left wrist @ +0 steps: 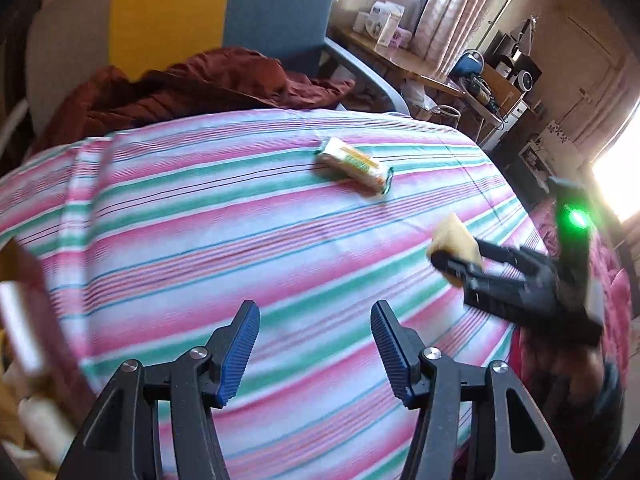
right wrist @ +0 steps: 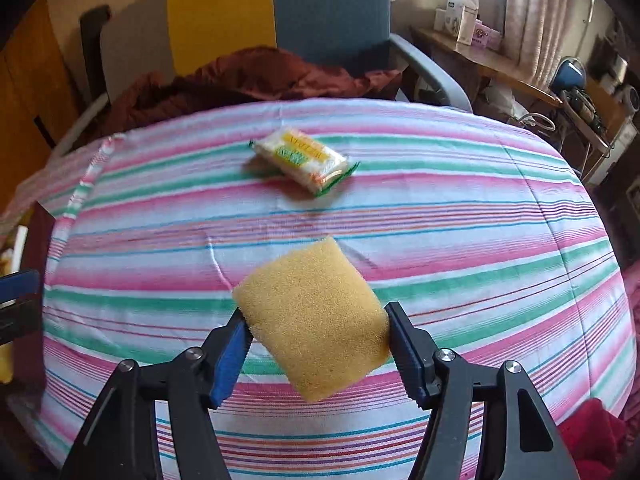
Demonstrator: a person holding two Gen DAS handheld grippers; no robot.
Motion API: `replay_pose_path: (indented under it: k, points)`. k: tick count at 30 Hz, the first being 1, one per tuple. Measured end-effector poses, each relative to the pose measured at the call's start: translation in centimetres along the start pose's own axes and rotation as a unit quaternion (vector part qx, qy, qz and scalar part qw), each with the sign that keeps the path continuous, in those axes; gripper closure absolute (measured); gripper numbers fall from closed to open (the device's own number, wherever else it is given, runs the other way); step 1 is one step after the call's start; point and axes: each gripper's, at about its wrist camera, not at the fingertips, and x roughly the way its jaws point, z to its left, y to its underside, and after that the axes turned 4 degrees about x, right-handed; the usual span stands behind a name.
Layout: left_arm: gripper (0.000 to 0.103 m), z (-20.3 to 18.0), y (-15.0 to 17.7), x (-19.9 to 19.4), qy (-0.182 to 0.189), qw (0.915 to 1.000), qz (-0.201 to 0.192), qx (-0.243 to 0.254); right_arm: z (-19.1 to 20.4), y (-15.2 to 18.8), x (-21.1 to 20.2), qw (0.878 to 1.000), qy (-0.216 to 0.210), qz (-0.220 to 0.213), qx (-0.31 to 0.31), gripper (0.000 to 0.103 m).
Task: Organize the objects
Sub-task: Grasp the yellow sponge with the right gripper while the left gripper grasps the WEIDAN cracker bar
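Observation:
My right gripper (right wrist: 316,330) is shut on a yellow sponge (right wrist: 312,320) and holds it above the striped cloth (right wrist: 480,240). The same gripper (left wrist: 444,256) with the sponge (left wrist: 456,236) shows at the right of the left wrist view. A wrapped packet (right wrist: 304,160) printed yellow and green lies on the cloth farther back; it also shows in the left wrist view (left wrist: 354,162). My left gripper (left wrist: 316,330) is open and empty above the cloth near its front.
A dark red garment (right wrist: 248,80) lies behind the cloth, against a chair with a yellow and blue back (right wrist: 280,8). A cluttered shelf (right wrist: 500,64) runs along the right. A box with pale objects (left wrist: 28,360) sits at the left edge.

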Motion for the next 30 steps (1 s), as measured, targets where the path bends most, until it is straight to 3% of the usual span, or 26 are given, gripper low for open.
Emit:
replay_pose_path:
  k: [9, 15, 18, 21, 30]
  points:
    - [0.044, -1.3, -8.8, 9.2, 0.013, 0.9974, 0.039, -0.060, -1.4, -0.8, -1.2, 0.999, -0.028, -0.006, 0.031, 0.036]
    - [0.044, -2.0, -12.6, 14.2, 0.008, 0.9939, 0.061, -0.092, -1.9, -1.0, -1.6, 0.998, -0.045, -0.009, 0.047, 0.035]
    - [0.034, -2.3, -14.2, 16.1, 0.001, 0.9923, 0.069, -0.102, -2.3, -1.1, -1.6, 0.997, -0.053, -0.008, 0.057, 0.035]
    - [0.034, -2.4, -15.3, 17.5, -0.003, 0.9896, 0.076, -0.122, -2.7, -1.2, -2.0, 0.996, -0.061, -0.013, 0.069, 0.034]
    - [0.032, -4.4, -17.1, 20.4, -0.076, 0.9917, 0.078, -0.070, -3.2, -1.3, -2.8, 0.993, -0.078, -0.024, 0.083, 0.033]
